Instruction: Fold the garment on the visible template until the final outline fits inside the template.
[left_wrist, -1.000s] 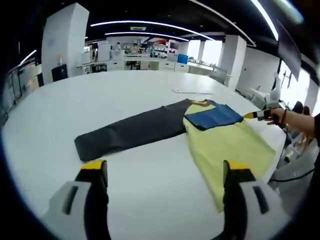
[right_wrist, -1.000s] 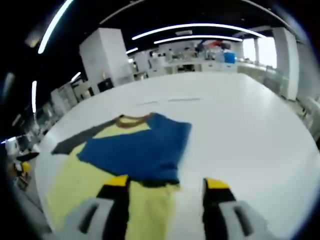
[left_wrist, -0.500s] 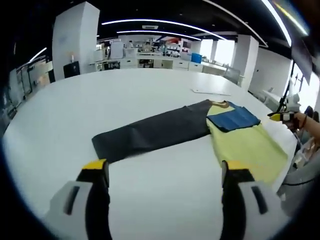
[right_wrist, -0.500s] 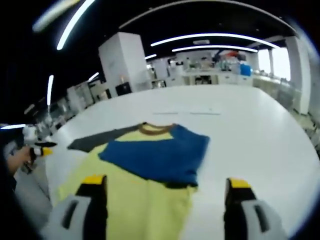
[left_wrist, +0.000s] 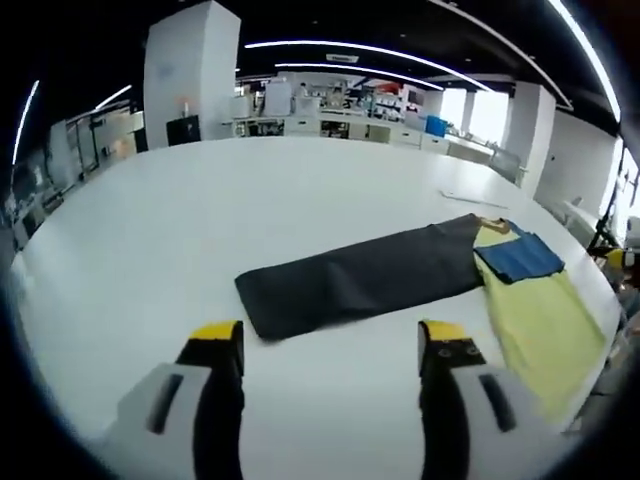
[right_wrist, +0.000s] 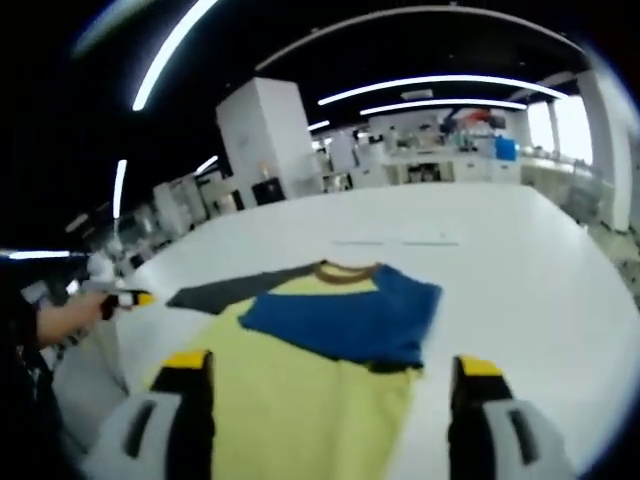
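Observation:
A long-sleeved shirt lies flat on the white table (left_wrist: 150, 230). Its dark grey sleeve (left_wrist: 360, 285) stretches out toward my left gripper (left_wrist: 330, 345), which hovers open just short of the cuff with nothing between its jaws. The yellow body (left_wrist: 545, 320) and the folded-in blue sleeve (left_wrist: 518, 257) lie beyond, at the right. In the right gripper view the yellow body (right_wrist: 300, 370) sits between the open jaws of my right gripper (right_wrist: 332, 368). The blue sleeve (right_wrist: 350, 315) lies across the chest below the brown collar (right_wrist: 345, 270), and the grey sleeve (right_wrist: 225, 290) runs off left.
A thin flat sheet (right_wrist: 395, 242) lies on the table (right_wrist: 520, 280) past the collar. A hand (right_wrist: 60, 315) holds the left gripper (right_wrist: 125, 298) at the left. Desks, shelves and a white pillar (left_wrist: 190, 70) stand far behind. The table's edge runs close along the shirt's hem side.
The left gripper has swung left toward the grey sleeve's cuff, its jaws a little narrower. The right gripper's jaws have widened, and it has drawn back from the blue sleeve.

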